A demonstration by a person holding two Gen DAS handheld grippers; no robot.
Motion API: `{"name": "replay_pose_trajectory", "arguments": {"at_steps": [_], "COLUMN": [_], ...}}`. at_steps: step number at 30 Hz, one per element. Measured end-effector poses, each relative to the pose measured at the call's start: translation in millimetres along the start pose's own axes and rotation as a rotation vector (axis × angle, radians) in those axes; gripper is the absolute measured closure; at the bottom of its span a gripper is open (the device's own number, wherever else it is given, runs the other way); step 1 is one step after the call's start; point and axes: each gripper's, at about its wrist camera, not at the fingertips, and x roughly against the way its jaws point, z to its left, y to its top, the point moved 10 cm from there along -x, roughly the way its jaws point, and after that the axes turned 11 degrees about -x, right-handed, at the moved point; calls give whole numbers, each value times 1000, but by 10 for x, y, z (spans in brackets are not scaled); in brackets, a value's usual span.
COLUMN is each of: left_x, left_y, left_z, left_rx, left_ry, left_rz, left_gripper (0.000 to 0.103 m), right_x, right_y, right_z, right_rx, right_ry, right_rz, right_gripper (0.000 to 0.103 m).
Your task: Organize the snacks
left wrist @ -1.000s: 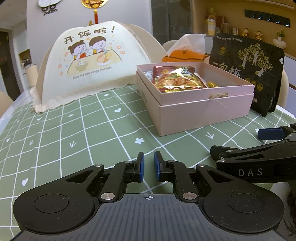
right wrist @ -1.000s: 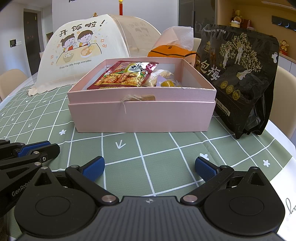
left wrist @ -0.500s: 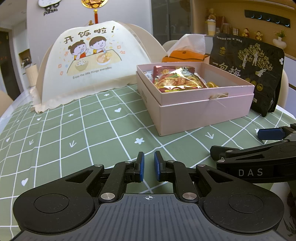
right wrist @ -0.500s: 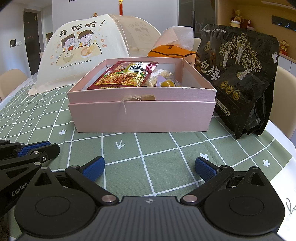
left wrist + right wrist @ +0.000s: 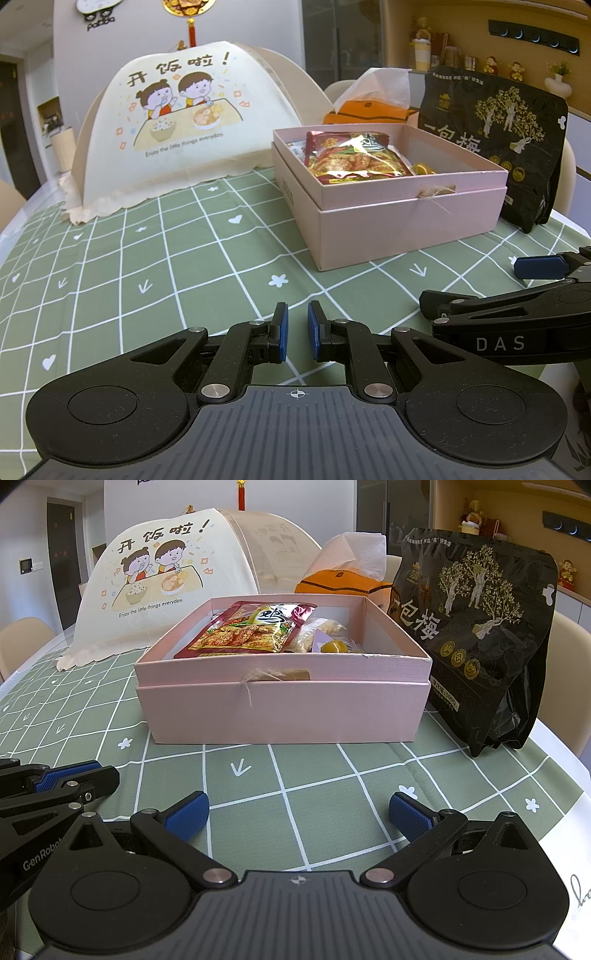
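The left hand-held gripper (image 5: 295, 332) was nearly together and empty, the right hand-held gripper (image 5: 297, 812) wide apart. The black bag (image 5: 476, 635) stood beside the pink box (image 5: 280, 709); a careless pinch could topple it off the surface (image 5: 314, 775).

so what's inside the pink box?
In the pink box: a red snack packet on top, a pale packet and a yellow-green piece beside it. Anything under the red packet is hidden.

The red snack packet (image 5: 246, 633) hides most of the smaller snacks (image 5: 334, 642) in the pink box (image 5: 284, 709); the black bag (image 5: 476, 627) covers the box's far corner.
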Motion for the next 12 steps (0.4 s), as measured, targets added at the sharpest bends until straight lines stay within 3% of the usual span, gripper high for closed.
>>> {"name": "replay_pose_trajectory", "arguments": {"at_steps": [12], "left_x": [3], "left_y": [7], "left_z": [-39], "left_rx": [2], "left_ry": [-15], "left_rz": [-3], "left_gripper": [88], "right_x": [0], "right_y": [0], "right_z": [-2], "right_rx": [0], "right_ry": [0], "right_rz": [0], "right_gripper": [0]}}
